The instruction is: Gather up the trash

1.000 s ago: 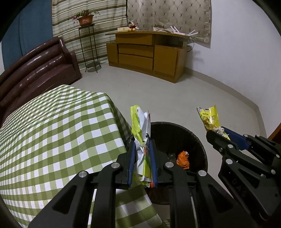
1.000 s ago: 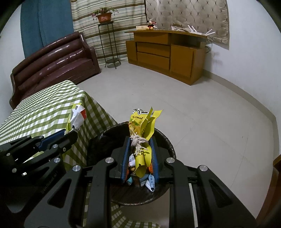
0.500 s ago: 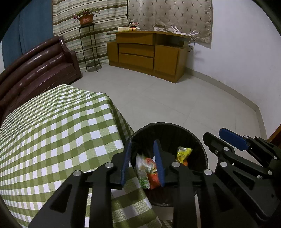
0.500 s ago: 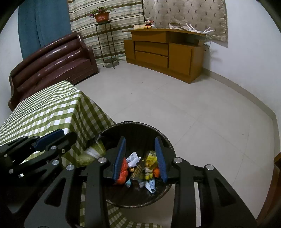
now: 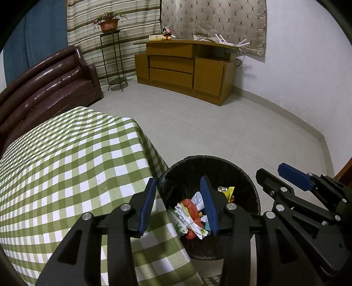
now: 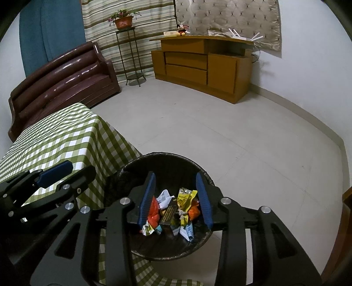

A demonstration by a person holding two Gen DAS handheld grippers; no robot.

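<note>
Trash bin (image 5: pixel 248 176): round, dark, lined with a black bag, standing on the tiled floor (image 5: pixel 220 132) just beside the hanging corner of the green-checked cloth (image 5: pixel 66 171) that covers the surface.

Contents of bin: crumpled trash (image 6: pixel 176 211) heaped at the bottom. Seen from the right wrist: a yellow wrapper (image 6: pixel 186 202) knotted with pale string, lying across the heap with its long axis running roughly away from the viewer; an orange-red piece (image 6: pixel 154 212) to its left; a white crumpled paper (image 6: pixel 165 197) behind; a blue-and-white scrap (image 6: pixel 188 233) nearest. Seen from the left wrist: a white-and-green wrapper (image 5: pixel 187 220) lying slantwise, with an orange piece (image 5: pixel 189 203) beside it.

Left gripper (image 5: pixel 179 205): poised above the bin's near-left rim, angled downward; blue-padded fingers (image 5: pixel 146 206) parted and opening, nothing between them, the trash lying well below.

Right gripper (image 6: pixel 176 198): poised over the bin's middle, angled downward; fingers (image 6: pixel 203 200) likewise parted and opening, gripping nothing.

Surroundings: brown leather sofa (image 6: pixel 61 81), wooden cabinet (image 6: pixel 202 66), potted plant (image 6: pixel 123 19) on a metal stand.
</note>
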